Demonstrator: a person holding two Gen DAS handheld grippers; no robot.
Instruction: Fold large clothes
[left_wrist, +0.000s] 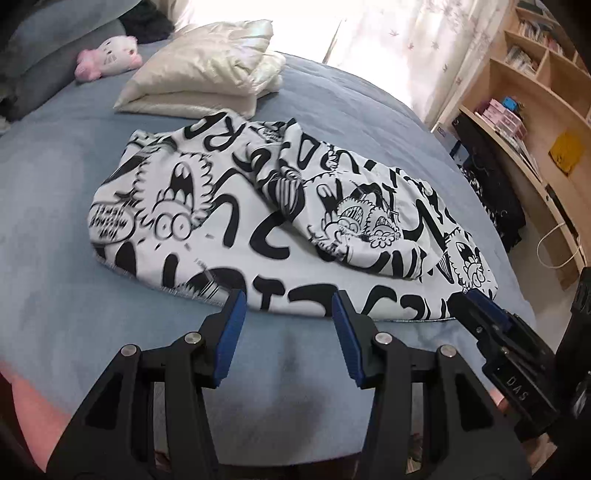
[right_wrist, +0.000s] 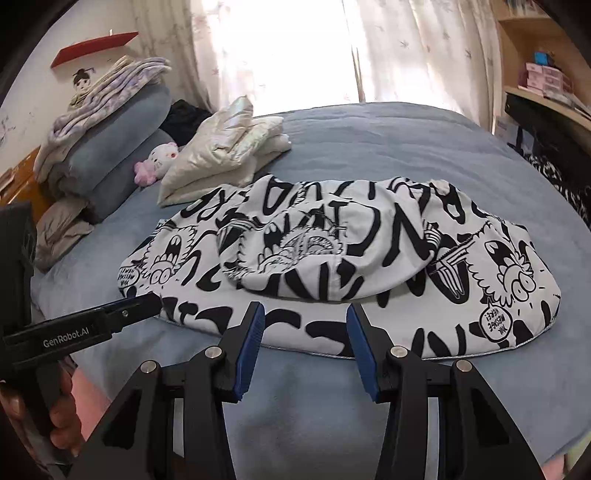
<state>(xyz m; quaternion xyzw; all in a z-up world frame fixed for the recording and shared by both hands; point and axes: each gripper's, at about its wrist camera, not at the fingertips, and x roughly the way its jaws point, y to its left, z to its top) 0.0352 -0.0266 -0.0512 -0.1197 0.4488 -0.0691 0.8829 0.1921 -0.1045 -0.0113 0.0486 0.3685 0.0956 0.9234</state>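
1. Spread flat just ahead of both claws: black-and-white cartoon-print garment (left_wrist: 236, 221), sleeves folded in over the body, near hem facing the fingertips.
2. Left gripper (left_wrist: 288, 306) wide apart over the hem, holding nothing; right gripper (right_wrist: 304, 314) likewise apart and empty.
3. Best done, by judgement: pinch the hem at two well-separated points, lift evenly, carry away toward the far edge.
4. Beneath: blue bedspread (right_wrist: 369, 129). Beyond the garment: cream folded jacket (left_wrist: 207, 70), pink plush toy (left_wrist: 107, 59), curtained window (right_wrist: 288, 48); to the right, wooden shelves (left_wrist: 535, 92).
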